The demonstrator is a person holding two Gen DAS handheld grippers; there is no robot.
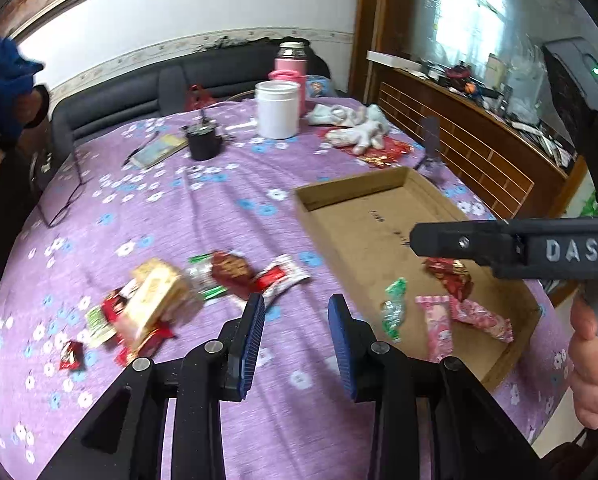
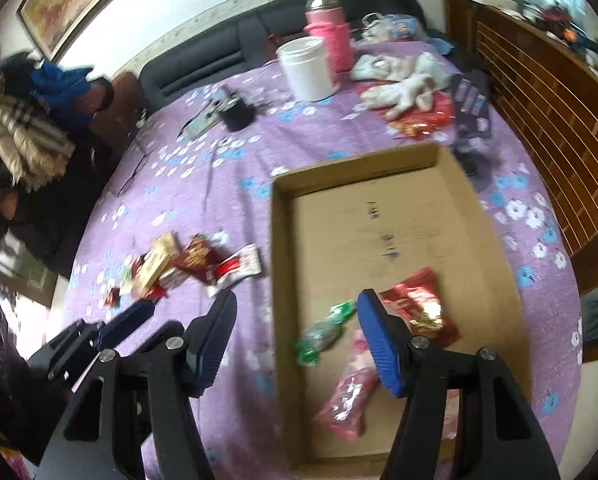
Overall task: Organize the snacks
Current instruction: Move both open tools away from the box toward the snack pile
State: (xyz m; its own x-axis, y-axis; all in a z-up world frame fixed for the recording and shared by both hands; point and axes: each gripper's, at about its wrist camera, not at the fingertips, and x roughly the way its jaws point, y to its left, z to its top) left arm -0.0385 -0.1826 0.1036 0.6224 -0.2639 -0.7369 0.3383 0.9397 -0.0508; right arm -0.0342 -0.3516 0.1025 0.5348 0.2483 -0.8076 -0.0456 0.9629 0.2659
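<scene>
- Left: a loose heap of wrapped snacks, red, gold and green packets, lies on the purple flowered tablecloth.
- Left gripper: blue pads a narrow gap apart, nothing between them, held above the cloth just right of the heap.
- Right of it: shallow brown cardboard tray, holding a green sweet, pink packets and a red foil packet at its near end.
- Right gripper: jaws parted wide, empty, above the tray's near left wall.
- Far side: white plastic jar, pink flask.

A white jar, pink flask, black cup and 1 white glove sit on the purple floral tablecloth.
</scene>
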